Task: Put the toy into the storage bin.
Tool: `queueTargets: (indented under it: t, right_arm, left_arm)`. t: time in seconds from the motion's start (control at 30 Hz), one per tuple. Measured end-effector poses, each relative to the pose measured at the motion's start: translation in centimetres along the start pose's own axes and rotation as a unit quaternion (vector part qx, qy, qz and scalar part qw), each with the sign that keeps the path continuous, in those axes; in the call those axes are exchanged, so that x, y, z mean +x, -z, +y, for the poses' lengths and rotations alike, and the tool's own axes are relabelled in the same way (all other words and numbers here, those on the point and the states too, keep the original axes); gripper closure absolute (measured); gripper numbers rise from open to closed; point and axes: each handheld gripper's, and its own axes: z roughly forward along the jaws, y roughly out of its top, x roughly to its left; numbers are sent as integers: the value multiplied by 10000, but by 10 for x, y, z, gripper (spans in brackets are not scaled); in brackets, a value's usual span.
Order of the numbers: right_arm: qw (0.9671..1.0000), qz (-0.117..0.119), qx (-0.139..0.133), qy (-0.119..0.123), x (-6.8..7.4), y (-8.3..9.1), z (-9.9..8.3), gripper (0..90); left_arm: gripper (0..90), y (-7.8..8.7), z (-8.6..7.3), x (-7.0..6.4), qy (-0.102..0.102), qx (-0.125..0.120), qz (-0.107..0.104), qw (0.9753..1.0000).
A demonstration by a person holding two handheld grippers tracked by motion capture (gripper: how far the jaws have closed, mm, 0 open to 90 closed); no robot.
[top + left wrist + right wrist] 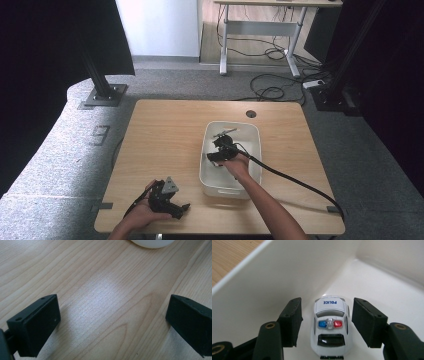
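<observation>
Fingers of the right gripper stand apart around a toy police car in the white bin; left gripper likewise gapes.

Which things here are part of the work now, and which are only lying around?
Part of the work:
- toy police car, between the open jaws of the right gripper
- white bin holding it

Lying around:
- left gripper, open over bare table
- metal piece at the bin's far end

- The table is light wood with smooth grain lines.
- The white bin looks like smooth, shiny plastic.
- The toy police car is glossy plastic.
- The right gripper has matt black jaws.
</observation>
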Motion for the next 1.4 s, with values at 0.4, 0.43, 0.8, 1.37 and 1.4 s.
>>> queueTargets:
  t: [0.4,0.43,0.8,1.37,1.4]
  right_arm:
    - [9998,29,193,52,-4,11,-12,372]
    - [9997,49,219,64,-5,12,-13,372]
    - [9988,62,474,-46,-9,7,-18,371]
    - [9954,570,769,28,-4,4,-20,465]
    - [9954,574,763,36,-4,4,-20,465]
  left_arm:
    - [0,0,0,0,9,-2,-5,10000]
    - [0,0,0,0,7,-2,-6,10000]
    - [0,0,0,0,8,1,-3,10000]
    - [0,0,0,0,6,1,-2,10000]
    - [0,0,0,0,5,1,-3,10000]
